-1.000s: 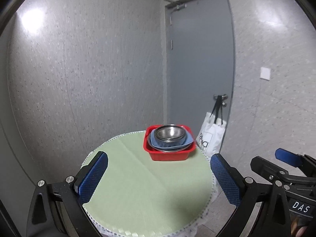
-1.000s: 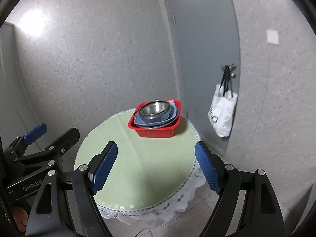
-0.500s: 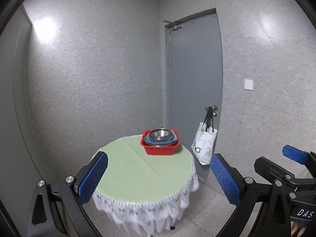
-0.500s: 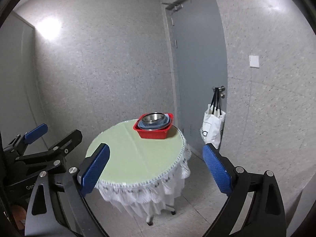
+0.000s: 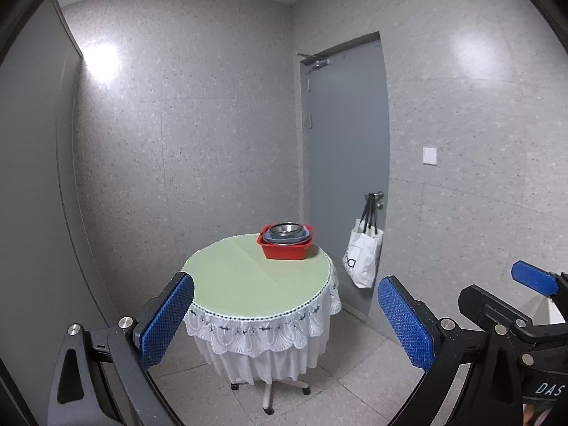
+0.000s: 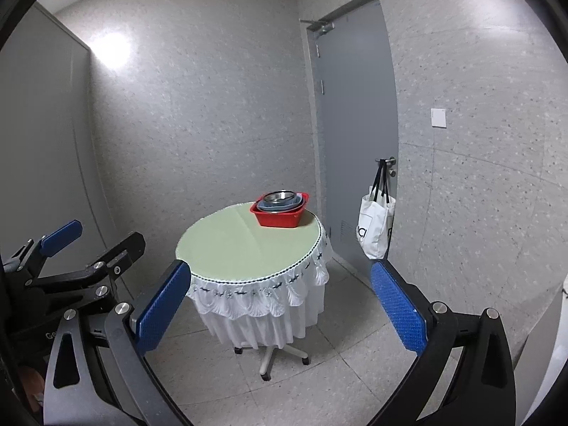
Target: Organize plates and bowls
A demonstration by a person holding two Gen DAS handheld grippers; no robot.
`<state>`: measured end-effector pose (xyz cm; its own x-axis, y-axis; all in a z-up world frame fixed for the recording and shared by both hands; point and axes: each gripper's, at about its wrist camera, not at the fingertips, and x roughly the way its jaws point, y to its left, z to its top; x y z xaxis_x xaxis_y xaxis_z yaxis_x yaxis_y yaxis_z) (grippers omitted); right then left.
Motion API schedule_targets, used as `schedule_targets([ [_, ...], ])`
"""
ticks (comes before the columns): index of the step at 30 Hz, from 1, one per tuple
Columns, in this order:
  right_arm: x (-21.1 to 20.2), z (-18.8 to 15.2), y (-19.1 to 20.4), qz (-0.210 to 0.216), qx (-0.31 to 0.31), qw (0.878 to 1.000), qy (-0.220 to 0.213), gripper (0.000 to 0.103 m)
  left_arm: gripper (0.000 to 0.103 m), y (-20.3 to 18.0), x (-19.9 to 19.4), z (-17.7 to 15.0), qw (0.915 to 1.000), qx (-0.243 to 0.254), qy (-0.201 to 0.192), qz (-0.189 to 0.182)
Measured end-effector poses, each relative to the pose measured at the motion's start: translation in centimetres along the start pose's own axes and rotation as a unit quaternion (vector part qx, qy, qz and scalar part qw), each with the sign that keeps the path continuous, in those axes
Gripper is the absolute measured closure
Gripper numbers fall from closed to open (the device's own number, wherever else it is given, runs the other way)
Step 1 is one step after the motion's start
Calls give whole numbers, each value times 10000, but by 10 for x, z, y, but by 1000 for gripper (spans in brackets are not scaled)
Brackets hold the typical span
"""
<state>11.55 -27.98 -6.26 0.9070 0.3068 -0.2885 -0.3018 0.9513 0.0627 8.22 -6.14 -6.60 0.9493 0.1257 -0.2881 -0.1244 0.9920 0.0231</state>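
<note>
- Red bin (image 5: 286, 245) of stacked bowls (image 5: 286, 232) sits on the counter (image 5: 248, 280), well beyond both wide-open, empty claws: left (image 5: 284, 323), right (image 6: 280, 307).
- Lower bowls mostly hidden.

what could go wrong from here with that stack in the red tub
The red tub sits near the far edge of the round table, so a push while reaching in might slide it off. The metal bowl rides on top of the blue dishes and may slip if the stack is lifted together. The table stands on a wheeled base, so a bump could roll it.
</note>
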Motion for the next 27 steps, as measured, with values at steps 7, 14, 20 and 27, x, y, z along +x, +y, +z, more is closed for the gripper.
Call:
schedule_targets([
  [7,-57,-13,18,-32,23,9999,-162,0,0,1,-77,-9,9998,0,-168,-51],
  [14,-105,-29,48,-180,94,9994,-294,0,0,22,-144,-25,9995,57,-265,-148],
  [20,-140,-46,80,-220,169,9993,-263,0,0,55,-193,-40,9996,23,-209,-209],
  [27,-178,-65,109,-396,207,9987,-253,0,0,82,-246,-53,9994,71,-157,-311],
])
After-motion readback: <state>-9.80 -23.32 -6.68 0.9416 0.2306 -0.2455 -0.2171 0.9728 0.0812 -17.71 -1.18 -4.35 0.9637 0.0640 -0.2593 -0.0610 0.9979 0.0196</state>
